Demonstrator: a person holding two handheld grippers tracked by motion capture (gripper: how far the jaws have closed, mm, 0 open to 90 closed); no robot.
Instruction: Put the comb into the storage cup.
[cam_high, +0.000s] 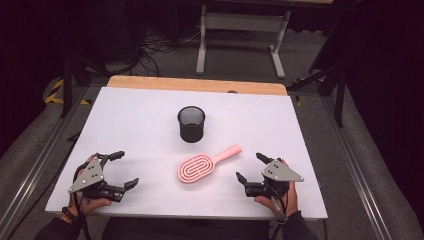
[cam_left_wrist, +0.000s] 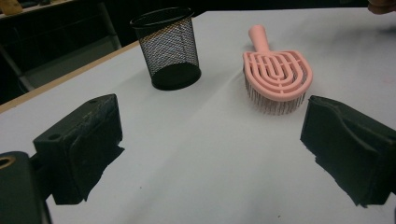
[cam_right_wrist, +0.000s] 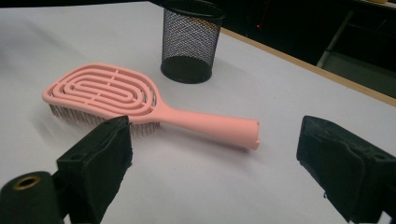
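Pink hairbrush (cam_high: 201, 166) lies bristles down on white worktop (cam_high: 140, 130), between left gripper (cam_high: 123, 170) and right gripper (cam_high: 251, 167), clear of both. Both jaws spread, empty. Mesh cup (cam_high: 191, 123) stands beyond.

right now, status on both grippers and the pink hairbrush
Left gripper open, empty. Right gripper open, empty. Pink plastic hairbrush bristles down between them, untouched. Black mesh cup upright behind it, nothing blocking.

the tabletop (cam_high: 140, 120) is a white sheet, with a strip of light wood along its far edge. a black mesh cup (cam_high: 191, 123) stands upright near its middle. a pink hairbrush (cam_high: 204, 164) lies flat just in front of the cup, bristles down, not touching it.
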